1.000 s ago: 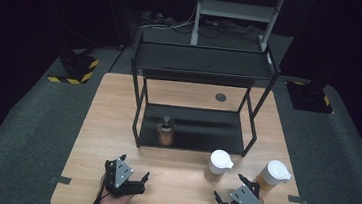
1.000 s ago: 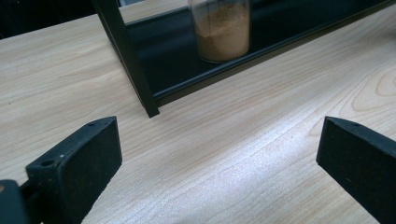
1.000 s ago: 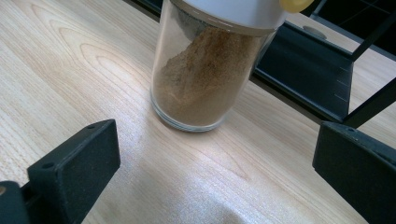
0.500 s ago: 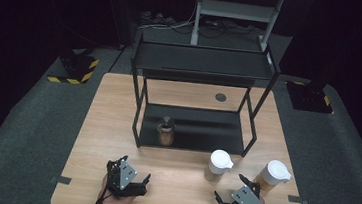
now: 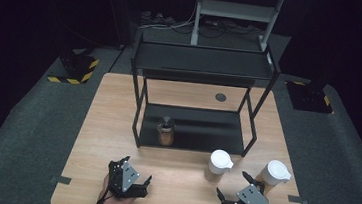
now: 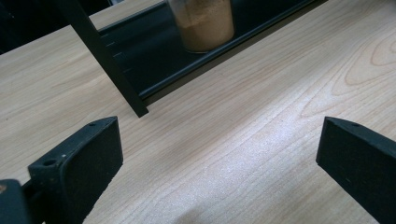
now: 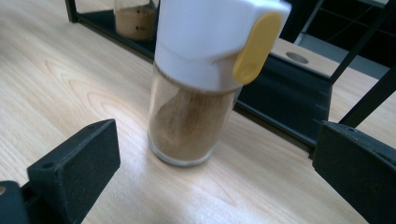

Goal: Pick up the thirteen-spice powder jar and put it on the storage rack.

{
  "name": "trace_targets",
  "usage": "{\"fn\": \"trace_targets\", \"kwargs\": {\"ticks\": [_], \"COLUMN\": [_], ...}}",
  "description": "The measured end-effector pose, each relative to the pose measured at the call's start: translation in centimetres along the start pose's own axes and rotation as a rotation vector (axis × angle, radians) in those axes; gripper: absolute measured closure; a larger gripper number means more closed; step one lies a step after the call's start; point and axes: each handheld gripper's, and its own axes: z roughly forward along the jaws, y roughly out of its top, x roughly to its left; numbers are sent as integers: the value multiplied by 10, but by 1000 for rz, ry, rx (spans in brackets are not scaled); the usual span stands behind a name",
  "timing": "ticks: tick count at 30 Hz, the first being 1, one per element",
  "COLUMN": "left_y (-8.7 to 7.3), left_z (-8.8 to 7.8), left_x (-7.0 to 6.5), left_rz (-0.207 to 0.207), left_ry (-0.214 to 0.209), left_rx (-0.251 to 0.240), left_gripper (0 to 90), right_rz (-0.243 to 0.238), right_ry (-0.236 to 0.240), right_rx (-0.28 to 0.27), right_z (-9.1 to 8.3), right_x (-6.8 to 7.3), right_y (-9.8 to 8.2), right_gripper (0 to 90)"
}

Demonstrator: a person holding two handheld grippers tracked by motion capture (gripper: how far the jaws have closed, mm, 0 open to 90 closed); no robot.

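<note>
At the near edge of the wooden table, I hold a claw in each hand, both resting low and both spread wide with nothing between the jaws. My left claw sits at about 7 o'clock on the tabletop; along its jaws lies bare wood, with the foot of a black shelf rack toward 11 o'clock. My right claw sits at about 5 o'clock, its jaws opening toward a spice jar with a white cap, which stands upright on the table just ahead, well apart from either jaw. That jar holds brown powder and carries a yellow tab on its lid. From above, it stands just in front of the rack's lower shelf at roughly 6 o'clock, while a second white-capped jar stands near the table's right edge, just beside my right claw. An uncapped jar of brown powder stands on the rack's lower shelf, toward its left end.
</note>
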Motion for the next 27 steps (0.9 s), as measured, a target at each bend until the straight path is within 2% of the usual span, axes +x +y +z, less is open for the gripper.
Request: {"fn": "trace_targets", "kwargs": {"ticks": [10, 27], "left_y": [0, 0], "left_z": [0, 0], "left_x": [-1, 0], "left_rz": [7, 15], "left_ry": [-1, -8], "left_rx": [-2, -2], "left_gripper": [6, 6], "right_rz": [45, 56], "right_ry": [1, 12], "right_rx": [-15, -34], "right_z": [3, 22], "right_x": [-4, -3], "right_y": [7, 19], "right_gripper": [0, 0]}}
